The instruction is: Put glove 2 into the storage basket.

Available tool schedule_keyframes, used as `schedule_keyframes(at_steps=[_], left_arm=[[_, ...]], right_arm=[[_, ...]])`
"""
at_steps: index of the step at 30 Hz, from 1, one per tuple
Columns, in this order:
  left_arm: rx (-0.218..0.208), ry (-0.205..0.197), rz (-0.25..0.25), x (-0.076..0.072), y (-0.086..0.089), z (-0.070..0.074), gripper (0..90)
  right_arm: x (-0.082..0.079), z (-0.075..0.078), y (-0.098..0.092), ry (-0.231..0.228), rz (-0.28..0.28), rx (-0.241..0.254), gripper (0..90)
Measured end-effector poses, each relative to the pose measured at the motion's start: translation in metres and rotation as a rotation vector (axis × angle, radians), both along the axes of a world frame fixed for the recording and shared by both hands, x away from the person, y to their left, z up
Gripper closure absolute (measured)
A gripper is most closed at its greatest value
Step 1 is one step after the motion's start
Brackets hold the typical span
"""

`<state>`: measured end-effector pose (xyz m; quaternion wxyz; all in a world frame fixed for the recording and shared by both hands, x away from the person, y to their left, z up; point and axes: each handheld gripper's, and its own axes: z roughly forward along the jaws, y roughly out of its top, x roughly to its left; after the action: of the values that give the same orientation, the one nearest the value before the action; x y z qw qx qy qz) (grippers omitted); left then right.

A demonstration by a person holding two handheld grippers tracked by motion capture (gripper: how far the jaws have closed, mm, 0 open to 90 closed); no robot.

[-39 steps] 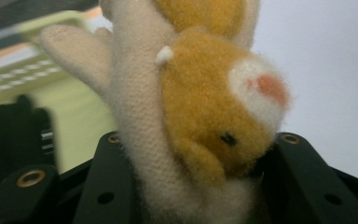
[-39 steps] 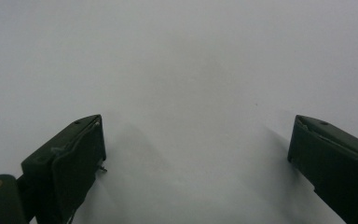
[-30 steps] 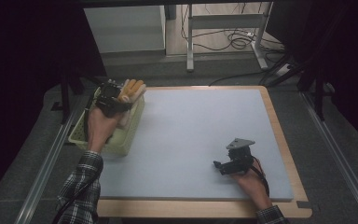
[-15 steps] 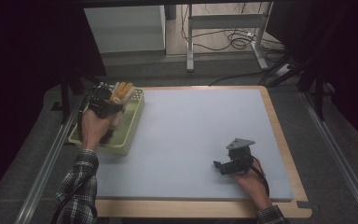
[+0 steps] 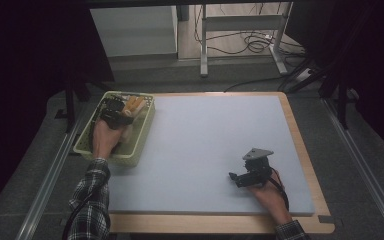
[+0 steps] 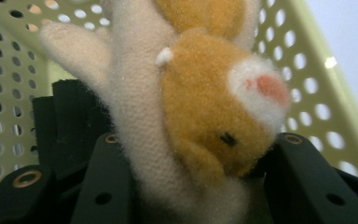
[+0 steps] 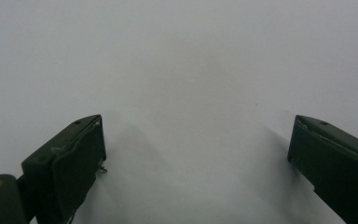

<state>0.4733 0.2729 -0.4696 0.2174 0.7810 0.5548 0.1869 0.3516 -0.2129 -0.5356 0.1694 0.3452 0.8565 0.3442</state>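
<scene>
A plush toy (image 5: 133, 104), orange and cream with a pink nose, hangs head down inside the pale green perforated basket (image 5: 86, 136) at the table's left. My left gripper (image 5: 121, 114) is shut on it, low within the basket. In the left gripper view the plush toy (image 6: 205, 107) is pressed between both black jaws, with the basket wall (image 6: 9, 84) close behind it. My right gripper (image 5: 235, 177) rests on the light blue mat (image 5: 205, 140) at the near right. Its jaws stand wide open in the right gripper view (image 7: 196, 140), with nothing between them.
The mat covers most of a wooden-edged table (image 5: 300, 145). The basket sits at the mat's left edge, partly over the table side. Behind the table are a white cabinet (image 5: 132, 30), metal table legs (image 5: 203, 40) and floor cables (image 5: 260, 42).
My left hand has come down and slightly nearer, lowering the plush toy from above the basket's far rim into the basket. The right hand has not moved.
</scene>
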Motion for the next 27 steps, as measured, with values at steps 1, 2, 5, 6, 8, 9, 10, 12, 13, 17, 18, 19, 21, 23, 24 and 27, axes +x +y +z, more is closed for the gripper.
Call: schedule_keyframes(at_steps=[1, 2, 5, 6, 8, 9, 10, 12, 13, 17, 18, 19, 21, 23, 24, 27], left_arm=[[0.005, 0.007, -0.001, 0.002, -0.001, -0.003, 57.2], [0.012, 0.014, 0.001, 0.004, -0.003, -0.006, 57.1], [0.028, 0.039, -0.008, 0.009, -0.008, -0.013, 57.0], [0.032, 0.046, -0.008, 0.011, -0.01, -0.016, 56.9], [0.043, 0.067, -0.015, 0.014, -0.013, -0.02, 56.7], [0.043, 0.077, -0.022, 0.015, -0.014, -0.022, 56.5], [0.043, 0.086, -0.026, 0.016, -0.016, -0.024, 56.3], [0.052, 0.105, -0.036, 0.018, -0.019, -0.028, 55.6], [0.057, 0.12, -0.039, 0.019, -0.021, -0.029, 55.0], [0.093, 0.131, -0.024, 0.021, -0.023, -0.034, 42.3], [0.104, 0.126, -0.017, 0.021, -0.022, -0.033, 38.6], [0.104, 0.122, -0.011, 0.021, -0.02, -0.032, 34.3], [0.087, 0.115, -0.001, 0.019, -0.014, -0.029, 24.2], [0.04, 0.103, -0.004, 0.016, -0.008, -0.022, 15.4], [0.024, 0.095, -0.005, 0.014, -0.007, -0.018, 13.5], [0.0, 0.061, -0.021, 0.007, -0.003, -0.005, 11.3]], right_arm=[[0.0, 0.0, 0.0, 0.0, 0.0, 0.0, 3.9], [0.0, 0.0, 0.0, 0.0, 0.001, 0.0, 3.9], [0.0, 0.0, 0.0, -0.001, 0.002, 0.0, 4.0], [0.0, 0.0, 0.0, -0.001, 0.002, 0.0, 4.1], [0.0, 0.0, 0.0, -0.002, 0.003, 0.0, 4.1], [0.0, 0.0, 0.0, -0.002, 0.003, 0.0, 4.1], [0.0, 0.0, 0.0, -0.002, 0.003, 0.0, 4.2], [0.0, 0.0, 0.0, -0.002, 0.003, 0.0, 4.2], [0.0, 0.0, 0.0, -0.002, 0.003, 0.0, 4.2], [0.0, 0.0, 0.0, -0.002, 0.003, 0.0, 4.3], [0.0, 0.0, 0.0, -0.002, 0.003, 0.0, 4.3], [0.0, 0.0, 0.0, -0.002, 0.003, 0.0, 4.3], [0.0, 0.0, 0.0, -0.002, 0.003, 0.0, 4.3], [0.0, 0.0, 0.0, -0.002, 0.003, 0.0, 4.3], [0.0, 0.0, 0.0, -0.002, 0.003, 0.0, 4.3], [0.0, 0.0, 0.0, -0.003, 0.004, -0.002, 4.3]])
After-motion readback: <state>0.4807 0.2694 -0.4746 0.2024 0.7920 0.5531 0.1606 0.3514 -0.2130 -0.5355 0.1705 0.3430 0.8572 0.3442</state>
